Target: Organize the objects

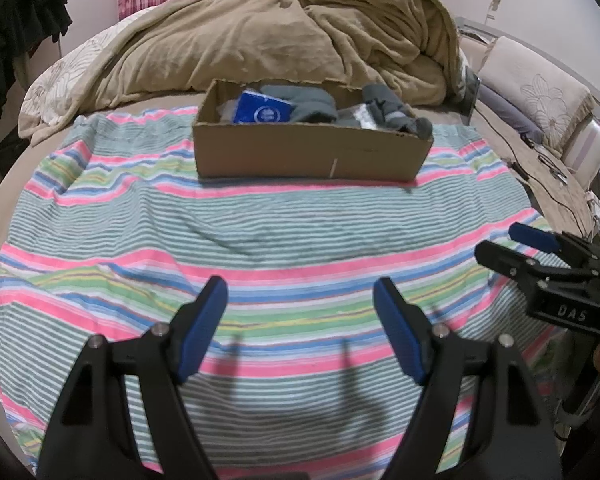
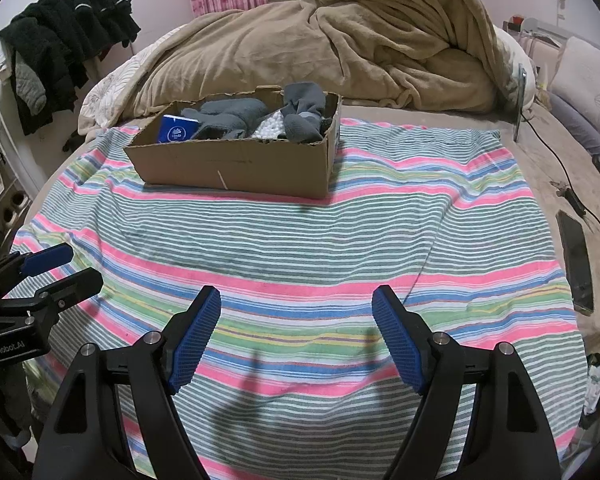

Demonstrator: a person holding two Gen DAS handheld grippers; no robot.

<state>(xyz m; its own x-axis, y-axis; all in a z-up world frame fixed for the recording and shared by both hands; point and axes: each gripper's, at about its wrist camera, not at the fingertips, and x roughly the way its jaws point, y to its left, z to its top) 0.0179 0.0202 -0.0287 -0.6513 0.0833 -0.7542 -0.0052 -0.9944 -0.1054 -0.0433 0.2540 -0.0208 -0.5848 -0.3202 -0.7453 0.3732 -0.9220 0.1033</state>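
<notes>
A cardboard box (image 1: 300, 156) stands at the far side of a striped cloth (image 1: 260, 240) on the bed. It holds a blue packet (image 1: 262, 110), grey socks (image 1: 312, 102) and a white bubbly bag (image 1: 362, 114). The box shows in the right wrist view (image 2: 236, 168) with the blue packet (image 2: 178, 130), grey socks (image 2: 300, 114) and white bag (image 2: 268, 128). My left gripper (image 1: 300, 328) is open and empty above the near cloth. My right gripper (image 2: 296, 332) is open and empty too. Each gripper shows in the other's view, the right one (image 1: 516, 246) and the left one (image 2: 66, 266).
A heaped tan blanket (image 1: 300, 32) lies behind the box. A phone (image 2: 576, 260) and cables (image 2: 568, 188) lie on the bed to the right. Pillows (image 1: 536, 92) sit at the far right. Dark clothes (image 2: 60, 40) hang at the left.
</notes>
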